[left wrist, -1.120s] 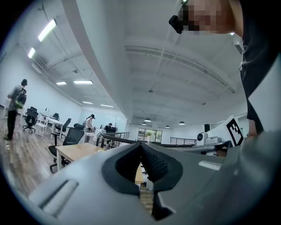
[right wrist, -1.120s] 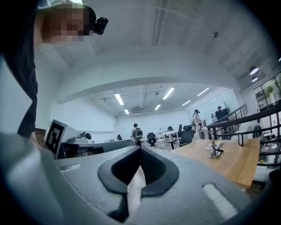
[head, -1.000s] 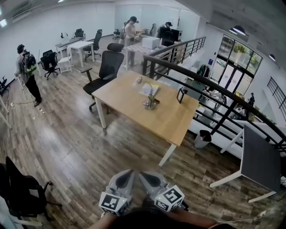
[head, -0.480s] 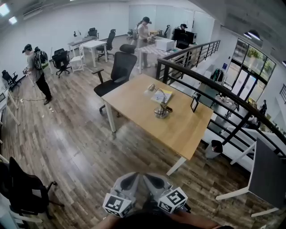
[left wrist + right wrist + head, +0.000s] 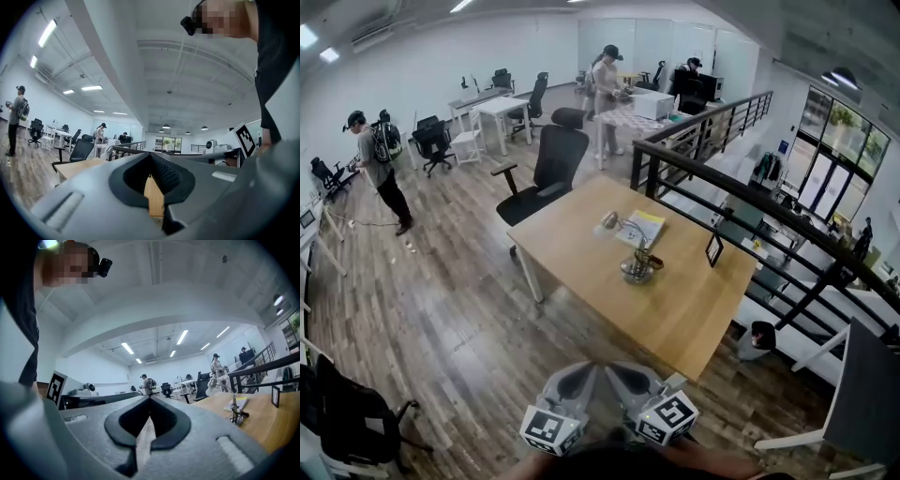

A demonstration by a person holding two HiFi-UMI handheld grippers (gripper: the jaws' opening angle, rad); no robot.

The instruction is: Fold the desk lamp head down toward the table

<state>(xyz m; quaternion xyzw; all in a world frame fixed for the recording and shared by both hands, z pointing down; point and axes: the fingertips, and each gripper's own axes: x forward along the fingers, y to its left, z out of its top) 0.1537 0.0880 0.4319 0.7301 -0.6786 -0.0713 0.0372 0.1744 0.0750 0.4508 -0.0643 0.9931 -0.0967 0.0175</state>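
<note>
The desk lamp (image 5: 630, 248) is placed near the middle of the desk (image 5: 572, 258). Its arm is slanted from the base up toward the far left, where the head is carried. The left tongs (image 5: 579, 370) and the right tongs (image 5: 621, 370) are held well apart from it, both closed and empty.

Open ground: bare wood floor (image 5: 459, 319) between the left tongs (image 5: 578, 370), the right tongs (image 5: 616, 370) and the near corner of the worktop (image 5: 572, 253), whose near and left stretches lie bare. Obstacles on the worktop: desk lamp (image 5: 636, 261) near the middle, yellow booklet (image 5: 646, 228) just behind it, small picture frame (image 5: 713, 249) by the far right edge. Obstacles around it: black office chair (image 5: 551, 167) at the far left side, dark railing (image 5: 741, 192) along the far right side.
</note>
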